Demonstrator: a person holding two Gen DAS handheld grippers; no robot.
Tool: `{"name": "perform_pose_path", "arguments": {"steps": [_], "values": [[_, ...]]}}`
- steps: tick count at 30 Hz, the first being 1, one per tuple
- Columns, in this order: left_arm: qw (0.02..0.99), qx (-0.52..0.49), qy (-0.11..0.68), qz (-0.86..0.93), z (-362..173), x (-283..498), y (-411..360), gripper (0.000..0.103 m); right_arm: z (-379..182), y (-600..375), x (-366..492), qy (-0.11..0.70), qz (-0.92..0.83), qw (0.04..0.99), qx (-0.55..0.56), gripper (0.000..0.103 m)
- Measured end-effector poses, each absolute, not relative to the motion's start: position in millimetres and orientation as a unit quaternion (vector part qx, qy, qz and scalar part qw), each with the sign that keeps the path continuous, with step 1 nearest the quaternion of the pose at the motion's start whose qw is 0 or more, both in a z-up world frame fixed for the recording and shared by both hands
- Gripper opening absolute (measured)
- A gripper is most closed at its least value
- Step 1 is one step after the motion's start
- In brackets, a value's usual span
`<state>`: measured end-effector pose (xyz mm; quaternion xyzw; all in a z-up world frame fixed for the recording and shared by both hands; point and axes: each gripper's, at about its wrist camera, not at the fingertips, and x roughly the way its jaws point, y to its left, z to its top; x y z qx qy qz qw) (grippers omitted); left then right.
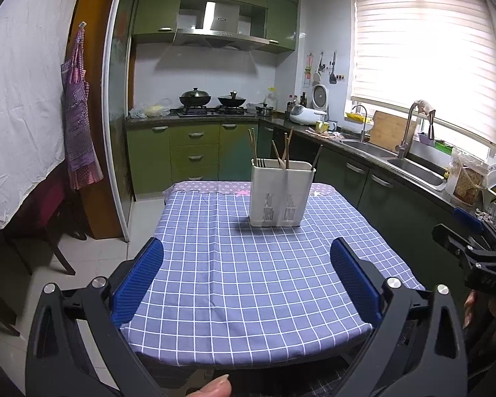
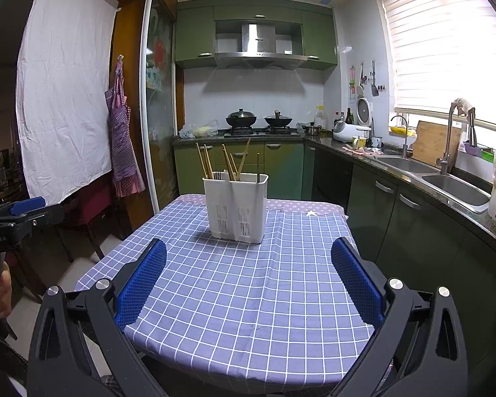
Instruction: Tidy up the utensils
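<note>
A white two-compartment utensil holder (image 1: 281, 195) stands upright toward the far end of the table with the blue checked cloth (image 1: 248, 281); it also shows in the right wrist view (image 2: 236, 206). Several wooden chopsticks (image 1: 286, 149) (image 2: 229, 163) and dark utensils stick out of its top. My left gripper (image 1: 246, 254) is open and empty, well short of the holder over the near half of the table. My right gripper (image 2: 248, 254) is open and empty, also short of the holder. The right gripper appears in the left wrist view (image 1: 469, 248), the left one in the right wrist view (image 2: 20, 215).
Green cabinets (image 1: 195, 155) and a stove with two woks (image 1: 211, 101) lie beyond the table. A counter with a double sink (image 2: 426, 172) runs along the right. A chair (image 1: 46, 211) and a hanging apron (image 1: 77, 112) are at the left.
</note>
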<state>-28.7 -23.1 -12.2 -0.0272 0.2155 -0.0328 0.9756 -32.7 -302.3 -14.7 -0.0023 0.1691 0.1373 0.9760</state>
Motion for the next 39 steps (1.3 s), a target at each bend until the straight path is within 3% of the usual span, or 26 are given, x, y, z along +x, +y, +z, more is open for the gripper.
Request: {"name": "perform_pose_path", "arguments": {"steps": [39], "values": [[0.972,-0.032,0.227,-0.043,-14.2,-27.2,-25.8,0.096,-21.2,-303.5,-27.7,0.179,0.141,0.974,-0.007,0.098]]}}
